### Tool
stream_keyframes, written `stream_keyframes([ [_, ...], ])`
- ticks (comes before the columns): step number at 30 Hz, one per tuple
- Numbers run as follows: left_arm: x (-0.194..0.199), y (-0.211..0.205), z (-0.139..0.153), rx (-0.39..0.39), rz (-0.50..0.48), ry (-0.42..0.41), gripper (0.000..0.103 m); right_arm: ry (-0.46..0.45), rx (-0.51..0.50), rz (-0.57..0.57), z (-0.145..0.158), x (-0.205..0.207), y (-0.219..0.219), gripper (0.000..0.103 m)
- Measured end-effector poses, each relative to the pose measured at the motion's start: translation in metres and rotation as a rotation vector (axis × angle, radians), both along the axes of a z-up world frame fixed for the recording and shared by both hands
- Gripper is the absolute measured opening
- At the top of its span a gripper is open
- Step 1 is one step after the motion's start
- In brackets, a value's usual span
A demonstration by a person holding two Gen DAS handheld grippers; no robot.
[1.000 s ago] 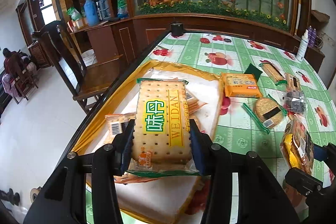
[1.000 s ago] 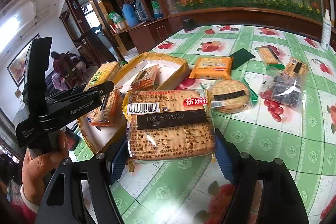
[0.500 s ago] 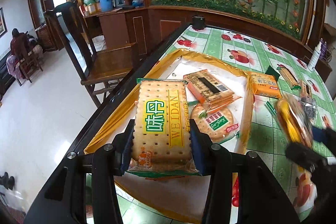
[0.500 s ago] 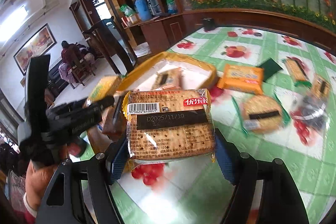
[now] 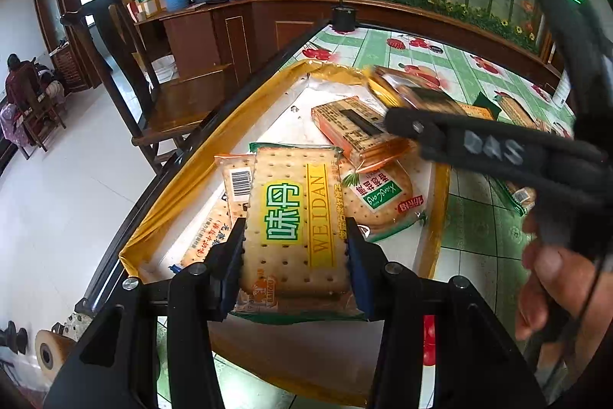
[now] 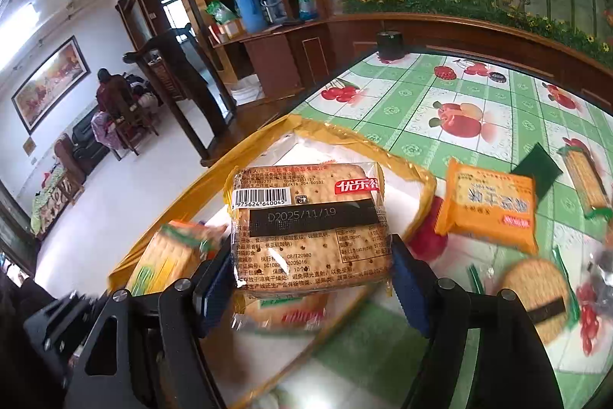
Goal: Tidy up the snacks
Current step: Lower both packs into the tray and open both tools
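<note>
My left gripper [image 5: 294,248] tilts down over the near left part of the yellow-rimmed tray [image 5: 184,179], its fingers [image 5: 230,255] clamped narrow on the long sides of the Weidan pack [image 5: 297,221], held above the snacks lying in the tray. Further right, my right gripper [image 6: 312,278] also tips downward, above the tray's near edge on the desk [image 6: 421,110], its fingers [image 6: 408,288] set wider and pressed on the sides of a clear cracker pack [image 6: 310,229], barcode side up. In the left view my right hand [image 5: 555,294] wraps its handle at the right edge.
</note>
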State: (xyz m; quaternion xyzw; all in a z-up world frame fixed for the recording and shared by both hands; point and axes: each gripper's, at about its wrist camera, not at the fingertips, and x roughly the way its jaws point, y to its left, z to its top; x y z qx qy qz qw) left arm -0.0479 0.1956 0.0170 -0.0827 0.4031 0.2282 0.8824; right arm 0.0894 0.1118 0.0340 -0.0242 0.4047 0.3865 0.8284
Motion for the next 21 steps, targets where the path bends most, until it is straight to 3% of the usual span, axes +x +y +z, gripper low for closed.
stream_keyframes([
  [21, 0.009, 0.006, -0.007, 0.008, 0.011, 0.036, 0.046, 0.028, -0.019, -0.014, -0.02, 0.028, 0.024, 0.076],
])
